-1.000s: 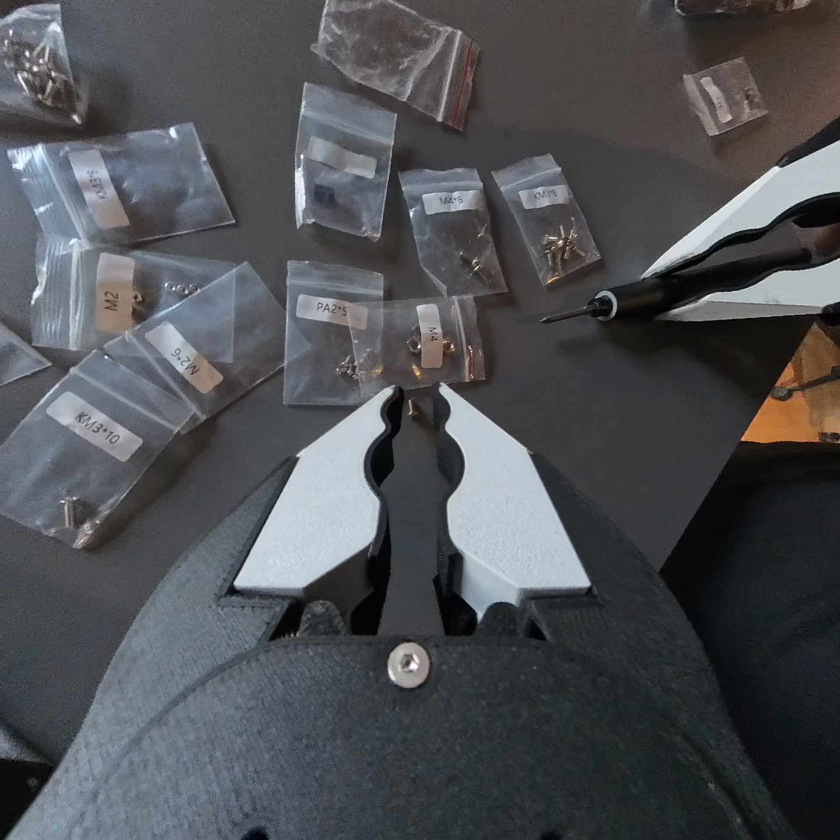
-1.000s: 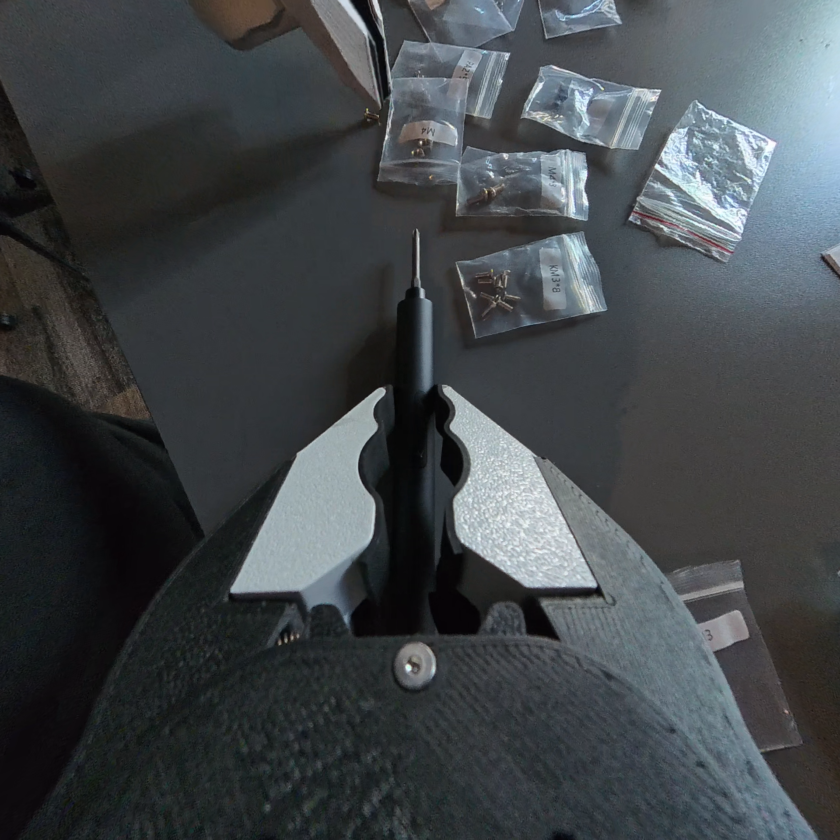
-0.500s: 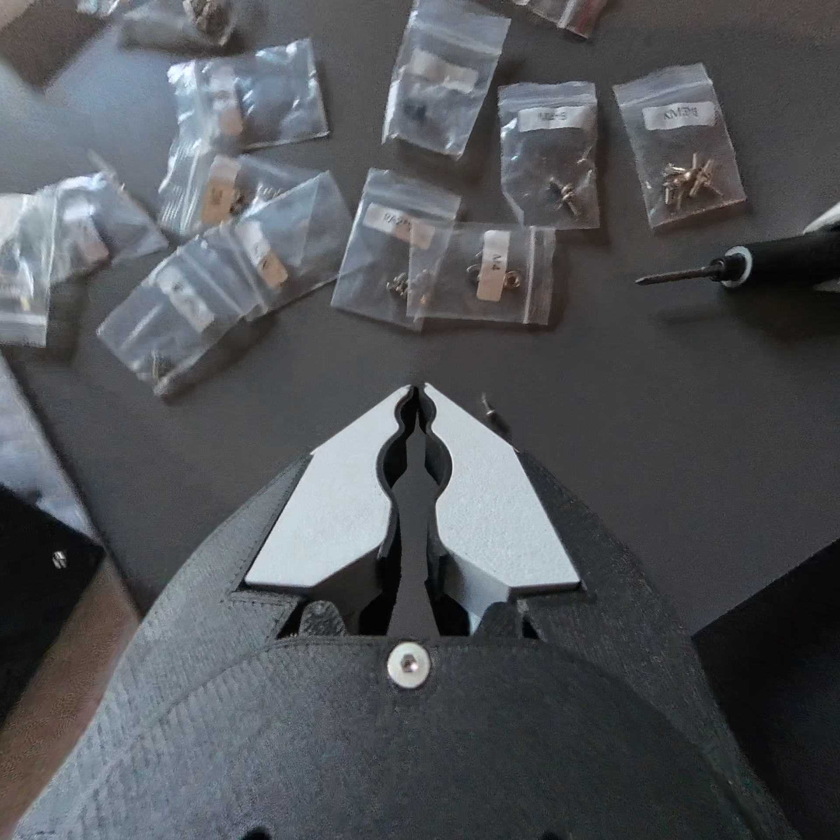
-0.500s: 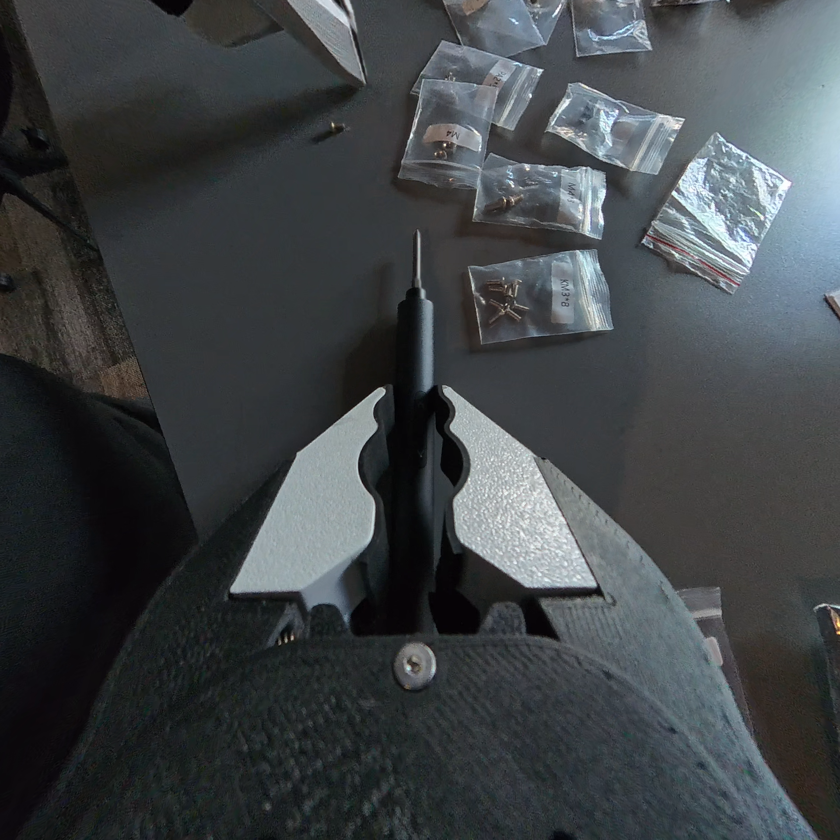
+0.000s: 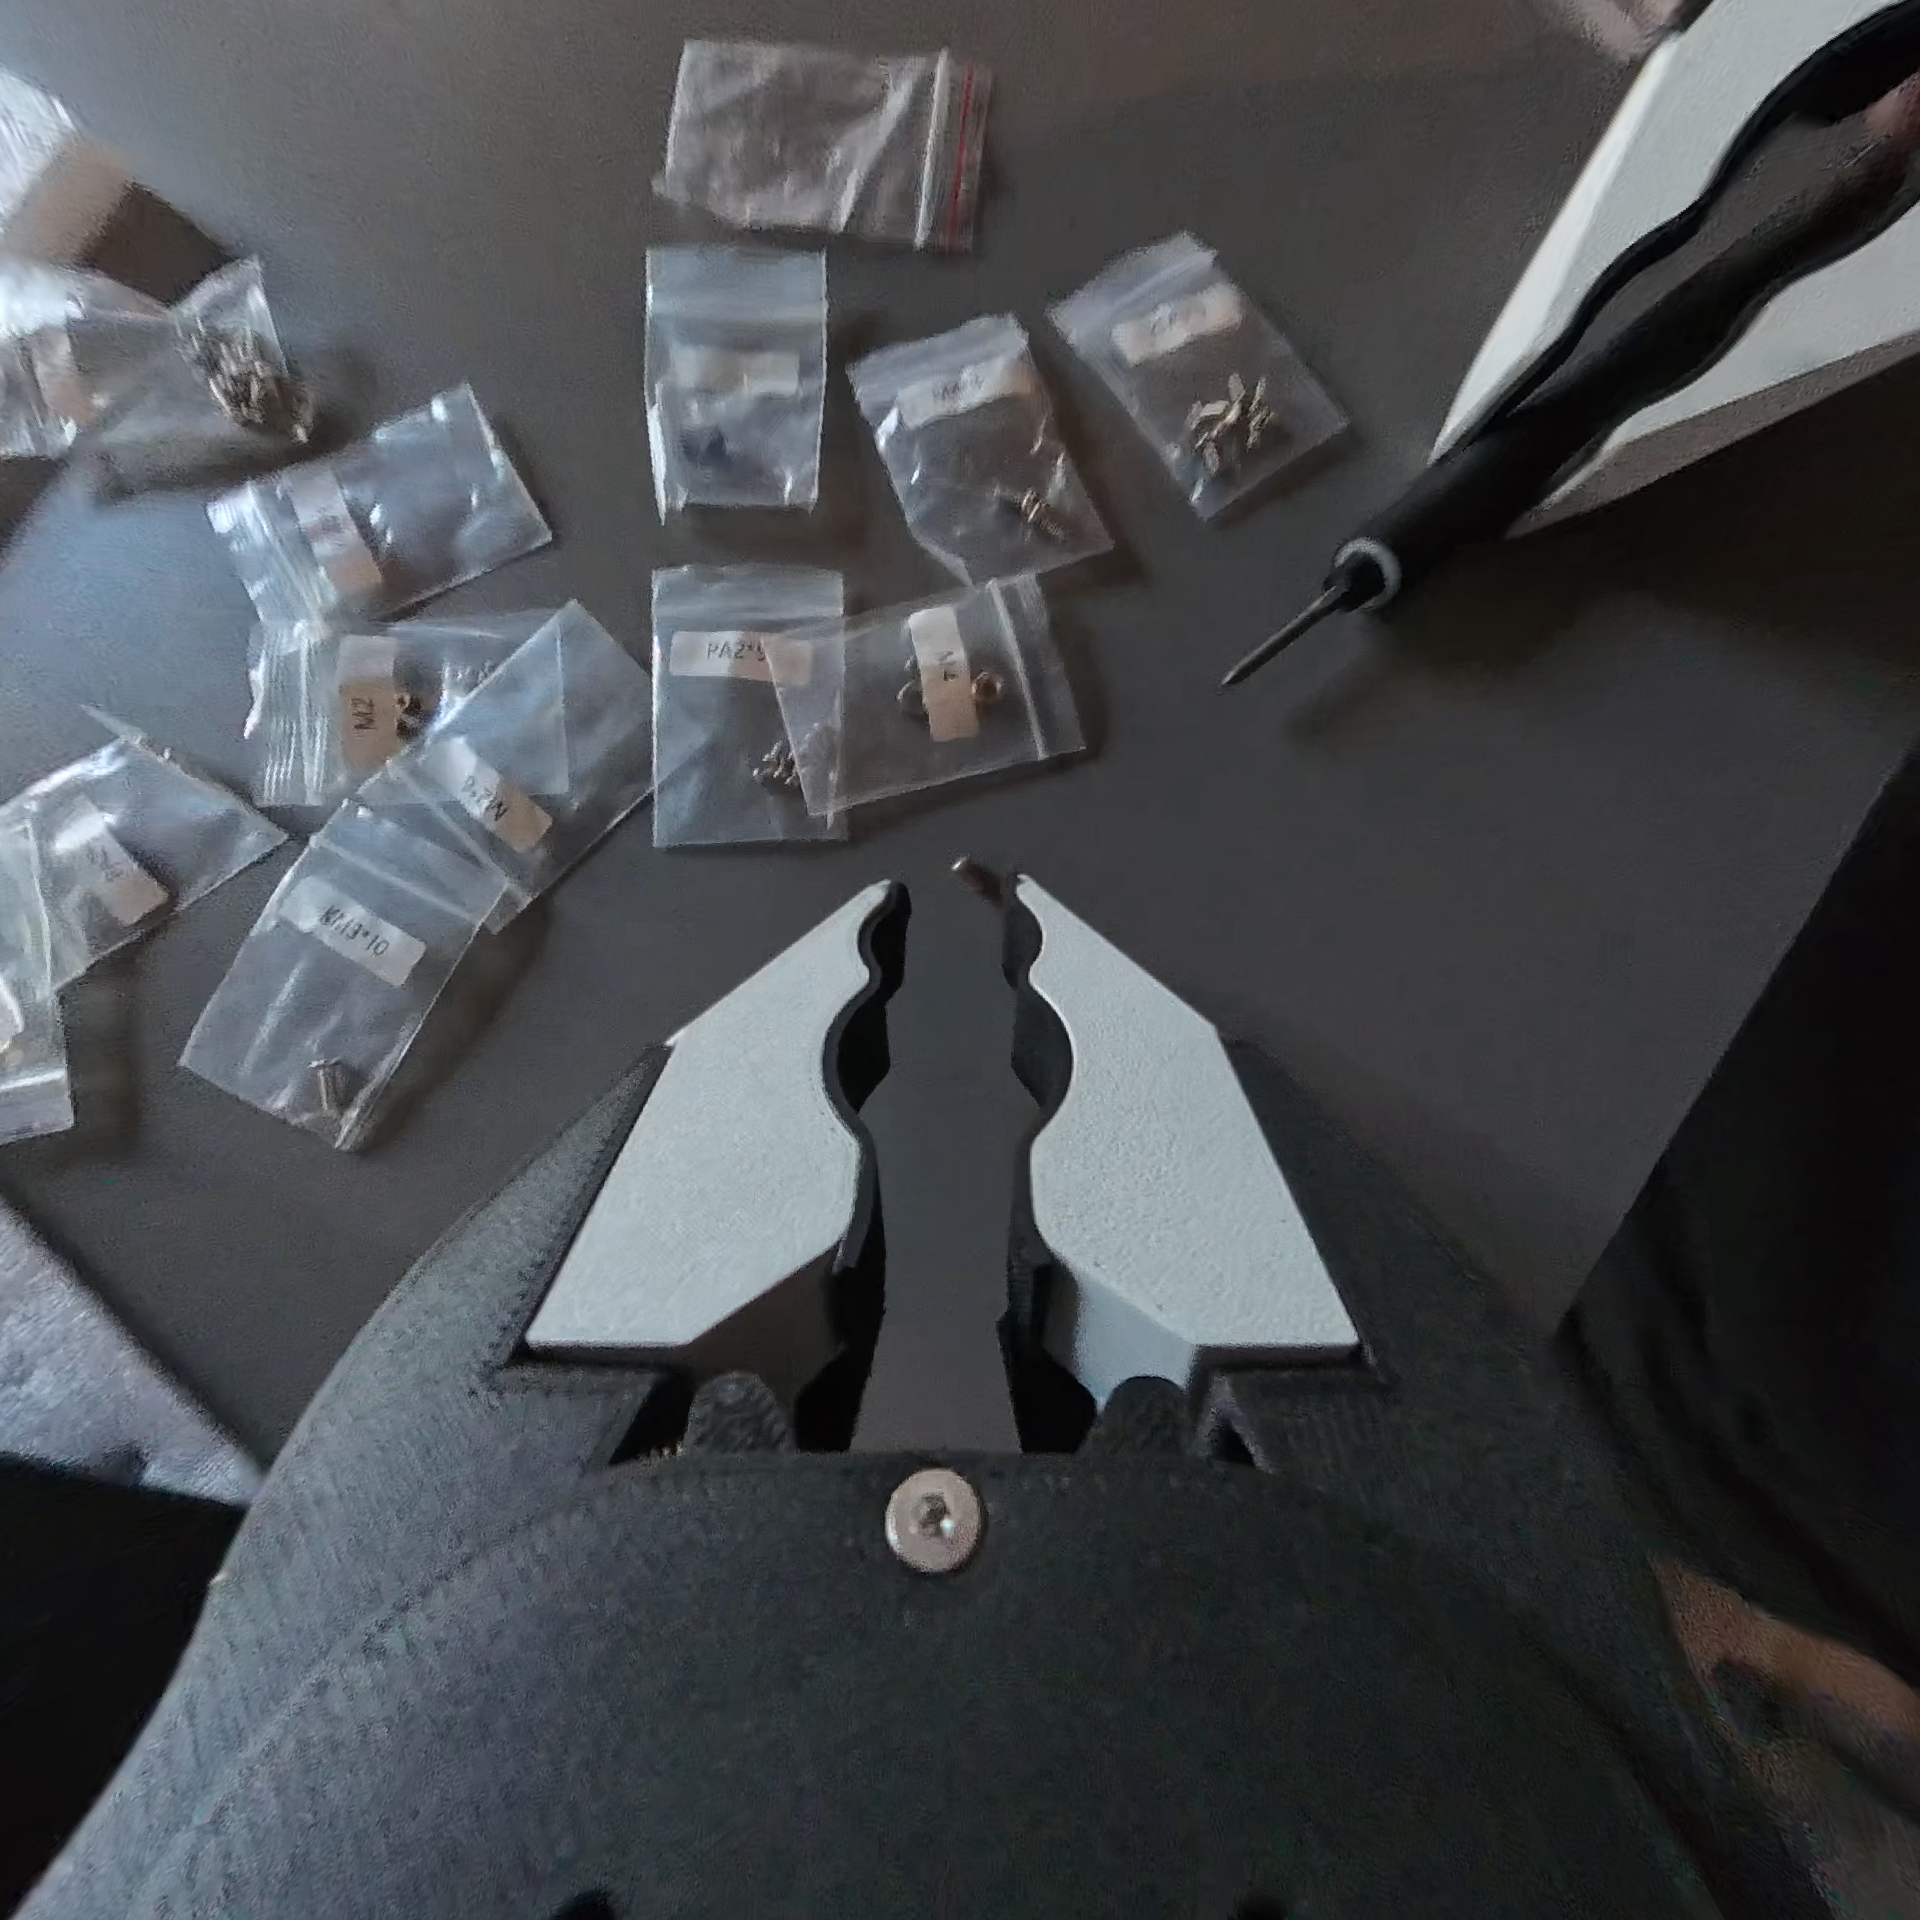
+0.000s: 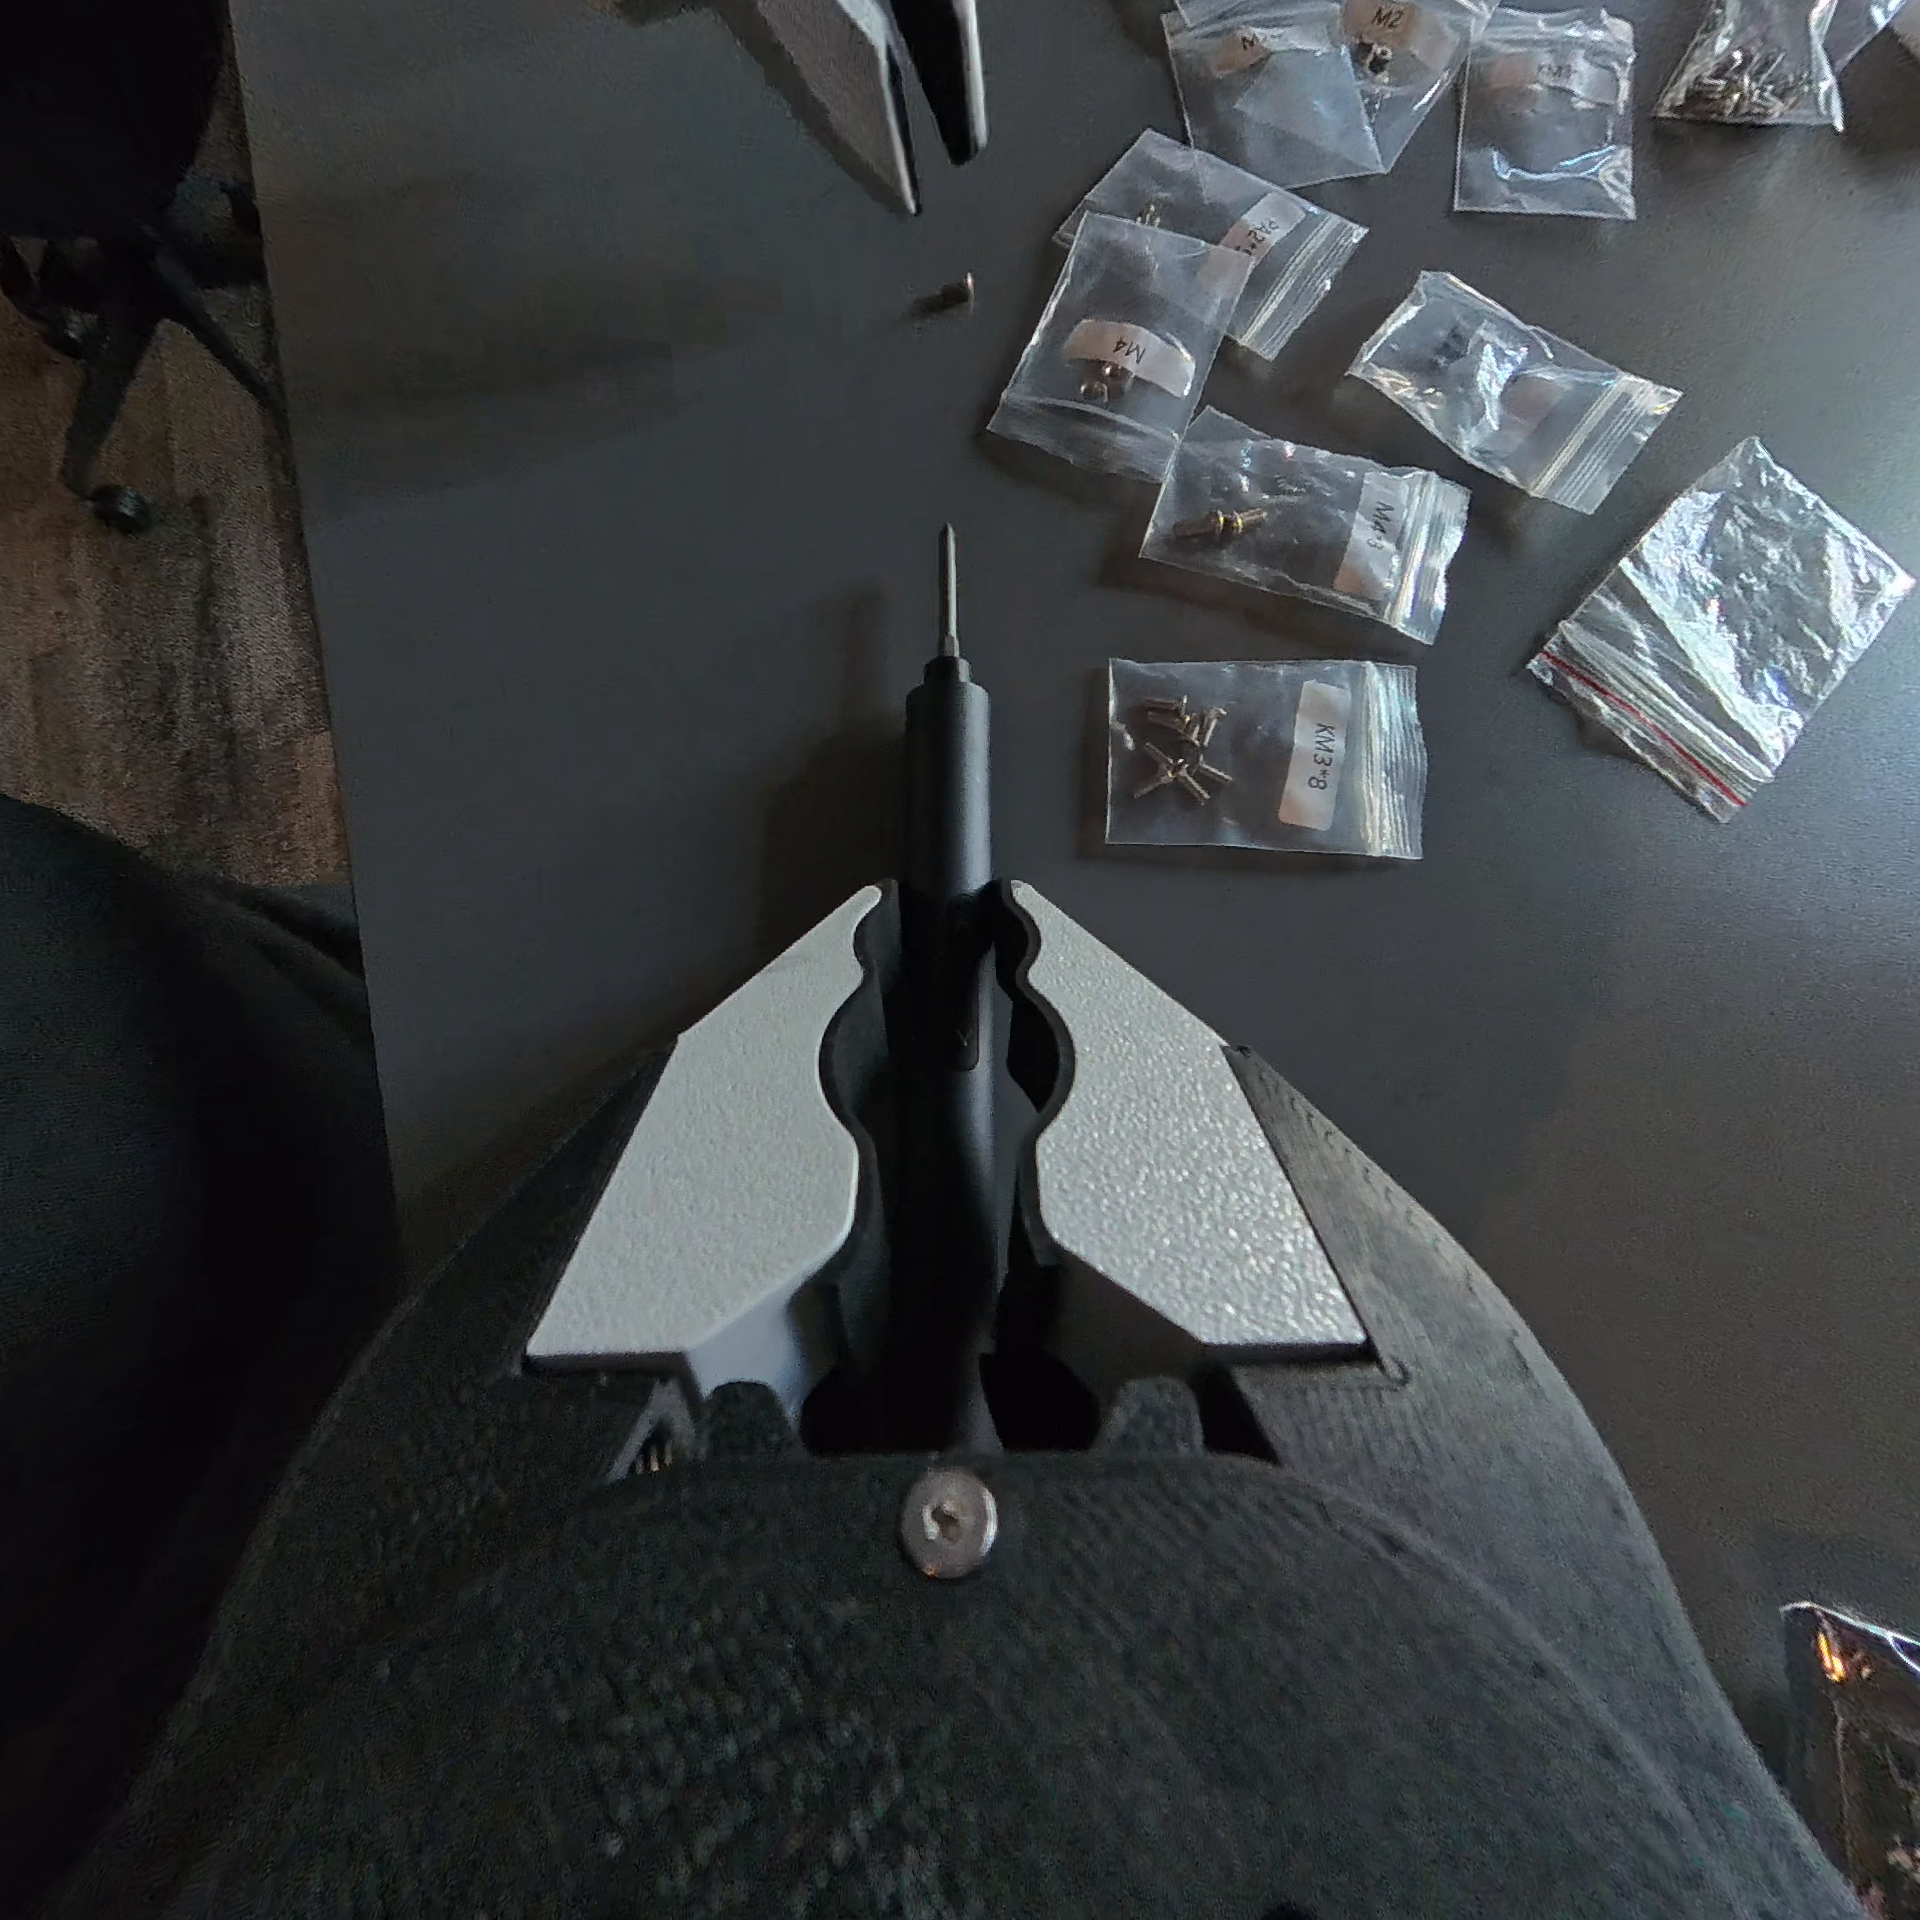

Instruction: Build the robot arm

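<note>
My left gripper point(image 5: 954, 896) is open and empty, low over the dark table point(image 5: 1351, 935). A small loose screw point(image 5: 975, 879) lies on the table just ahead of its fingertips, close to the right one; it also shows in the right wrist view point(image 6: 945, 296). My right gripper point(image 6: 948, 896) is shut on a black precision screwdriver point(image 6: 943, 790), its thin bit pointing forward above the table. The screwdriver also shows in the left wrist view point(image 5: 1382, 566) at the right, held by the right gripper point(image 5: 1662, 343). The left gripper's fingers point(image 6: 894, 114) show at the top of the right wrist view.
Several small clear zip bags of screws with white labels point(image 5: 925, 707) point(image 6: 1262, 753) lie scattered over the table. The table's left edge point(image 6: 312, 623) runs beside carpet and a chair base point(image 6: 114, 312). A dark-clothed lap point(image 6: 156, 1143) is at the near side. There is about 15 cm between the tips of the two grippers.
My left gripper went from shut half a second ago to open and swung back over the loose screw. The right gripper with the screwdriver moved closer to the left one.
</note>
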Available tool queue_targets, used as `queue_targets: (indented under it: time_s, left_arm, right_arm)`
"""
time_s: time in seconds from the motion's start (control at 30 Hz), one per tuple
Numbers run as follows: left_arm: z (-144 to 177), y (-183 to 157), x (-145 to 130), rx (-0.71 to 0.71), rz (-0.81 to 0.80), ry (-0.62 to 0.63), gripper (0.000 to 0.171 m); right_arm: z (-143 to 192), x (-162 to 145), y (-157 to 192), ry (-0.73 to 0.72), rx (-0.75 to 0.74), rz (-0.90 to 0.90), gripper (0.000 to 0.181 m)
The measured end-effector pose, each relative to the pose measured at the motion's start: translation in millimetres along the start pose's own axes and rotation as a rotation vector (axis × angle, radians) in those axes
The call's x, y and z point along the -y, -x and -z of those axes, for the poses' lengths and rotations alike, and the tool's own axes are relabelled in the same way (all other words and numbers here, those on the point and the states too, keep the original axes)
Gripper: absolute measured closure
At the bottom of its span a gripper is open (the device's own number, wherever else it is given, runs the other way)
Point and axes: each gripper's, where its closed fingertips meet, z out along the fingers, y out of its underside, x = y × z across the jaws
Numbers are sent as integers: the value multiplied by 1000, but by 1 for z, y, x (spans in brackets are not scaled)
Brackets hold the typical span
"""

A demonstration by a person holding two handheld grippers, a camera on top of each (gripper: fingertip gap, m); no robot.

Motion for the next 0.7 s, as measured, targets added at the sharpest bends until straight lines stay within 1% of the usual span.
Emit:
queue_targets:
  time_s: [0.07, 0.13, 0.2, 0.23, 0.27, 0.3, 0.37, 0.47, 0.57, 0.63, 0.7]
  left_arm:
    - [-2, 4, -7, 39, 25, 70, 157]
    - [-2, 6, -17, 86, 86, 111, 163]
    - [0, 6, -22, 125, 154, 88, 164]
    - [1, 5, -20, 140, 168, 51, 163]
    - [1, 3, -18, 145, 159, 12, 159]
    - [1, 2, -18, 154, 140, -12, 159]
    - [0, -3, -19, 127, 82, -16, 153]
    - [4, -7, -14, 93, -83, -15, 152]
    - [8, -9, -13, 42, -235, 47, 153]
    - [9, -11, -12, -6, -331, 93, 159]
    - [8, -11, -7, -48, -425, 108, 164]
  right_arm:
    - [0, 0, 0, -8, 1, -6, 165]
    - [0, 0, 0, -18, 4, -23, 164]
    - [0, 0, 0, -29, 6, -33, 164]
    - [0, 0, 0, -34, 7, -34, 164]
    - [0, 0, 0, -37, 11, -34, 164]
    - [0, 0, 0, -38, 17, -37, 164]
    - [1, 0, 1, -27, 29, -35, 164]
    - [1, -1, 1, -10, 31, -9, 164]
    - [1, 0, 1, -9, 29, -4, 165]
    - [1, 0, 1, -13, 32, -8, 164]
    - [1, 0, 1, -16, 32, -8, 164]
